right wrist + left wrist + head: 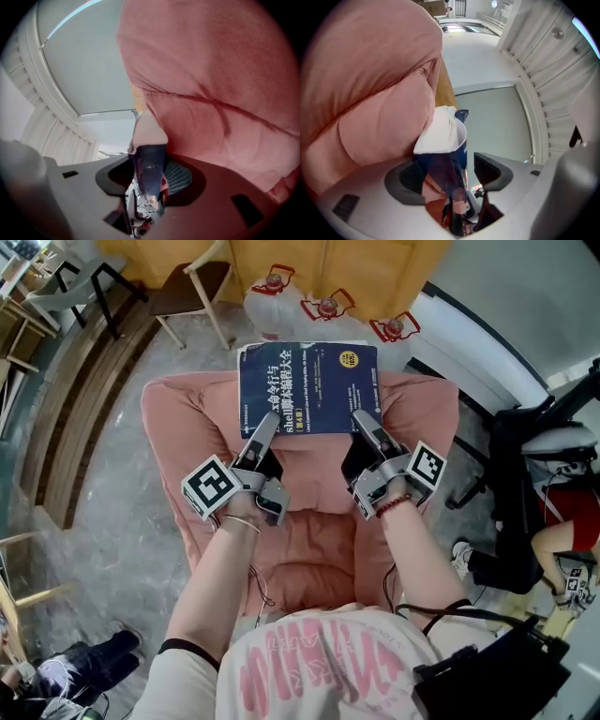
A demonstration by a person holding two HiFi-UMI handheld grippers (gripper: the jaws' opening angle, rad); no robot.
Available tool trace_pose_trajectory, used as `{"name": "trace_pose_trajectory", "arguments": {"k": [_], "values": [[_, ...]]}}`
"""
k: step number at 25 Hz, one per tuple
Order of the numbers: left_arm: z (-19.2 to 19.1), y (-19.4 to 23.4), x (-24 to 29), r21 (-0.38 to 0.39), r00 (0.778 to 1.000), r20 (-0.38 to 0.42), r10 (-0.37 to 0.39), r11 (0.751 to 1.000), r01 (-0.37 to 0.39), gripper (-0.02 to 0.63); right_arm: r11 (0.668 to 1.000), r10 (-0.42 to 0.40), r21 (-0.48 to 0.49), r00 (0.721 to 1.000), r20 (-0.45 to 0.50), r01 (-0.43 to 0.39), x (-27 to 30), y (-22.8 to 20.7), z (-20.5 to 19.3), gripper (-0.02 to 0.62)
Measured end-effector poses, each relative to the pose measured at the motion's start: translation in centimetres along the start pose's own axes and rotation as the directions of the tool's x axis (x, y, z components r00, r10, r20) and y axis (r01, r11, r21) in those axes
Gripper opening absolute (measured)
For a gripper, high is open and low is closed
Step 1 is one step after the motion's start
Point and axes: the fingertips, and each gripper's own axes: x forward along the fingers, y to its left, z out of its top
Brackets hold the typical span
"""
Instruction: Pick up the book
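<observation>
A thick dark-blue book (pixel 307 385) with white lettering leans against the back of a pink armchair (pixel 178 418), and both grippers are at its lower edge. My left gripper (pixel 265 429) is at the book's lower left corner. In the left gripper view the book (pixel 445 140) stands between the wide jaws of that gripper (pixel 450 171), with a clear gap to the right pad (pixel 490 168). My right gripper (pixel 364 424) is at the lower right corner. In the right gripper view the jaws of that gripper (pixel 149 176) close on the book's (pixel 149 161) edge, pads against both covers.
Behind the armchair stand water jugs with red caps (pixel 327 309) and a wooden chair (pixel 192 282). A black office chair (pixel 530 442) and a seated person's leg (pixel 567 535) are at the right. Shoes (pixel 89 657) lie on the floor at the lower left.
</observation>
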Motion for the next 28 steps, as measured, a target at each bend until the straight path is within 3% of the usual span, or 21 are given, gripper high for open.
{"name": "trace_pose_trajectory", "arguments": {"k": [2,7,9,12,16,19,23,28], "values": [[0.7,0.5,0.2,-0.039,0.999,0.053,-0.005,0.999,0.007,0.322,1.0,0.012,0.001,1.0,-0.005,-0.012,-0.1,0.1,-0.3,0.182],[1.1,0.8,1.4,0.002,0.997,0.069,0.02,1.0,-0.02,0.317,0.999,0.038,0.022,0.999,-0.02,-0.038,-0.5,0.8,-0.8,0.175],[1.1,1.0,1.1,-0.018,0.996,0.08,0.045,0.999,-0.044,0.239,0.999,0.033,0.016,0.999,-0.014,-0.033,-0.4,1.0,-0.7,0.176],[1.0,1.1,0.5,-0.018,0.991,0.093,0.094,0.996,-0.093,0.206,0.999,0.031,0.015,1.0,-0.001,-0.031,-0.5,1.0,-0.7,0.176],[0.8,-0.3,0.3,-0.041,0.988,0.139,0.074,0.997,-0.069,0.192,0.999,0.04,0.025,0.999,0.01,-0.041,-0.5,1.3,-0.6,0.176],[0.7,-0.5,-0.4,-0.019,0.981,0.158,0.11,0.994,-0.109,0.192,0.998,0.048,0.027,0.999,0.02,-0.049,-0.6,1.6,-0.5,0.178],[0.2,-1.6,-0.8,-0.052,0.979,0.186,0.089,0.995,-0.081,0.192,0.998,0.065,0.022,0.997,0.038,-0.066,-0.8,1.6,-0.6,0.179],[-0.5,-1.7,-2.2,-0.005,0.97,0.193,0.149,0.988,-0.151,0.192,0.995,0.088,0.037,0.994,0.069,-0.09,-1.2,2.0,-0.5,0.183]]}}
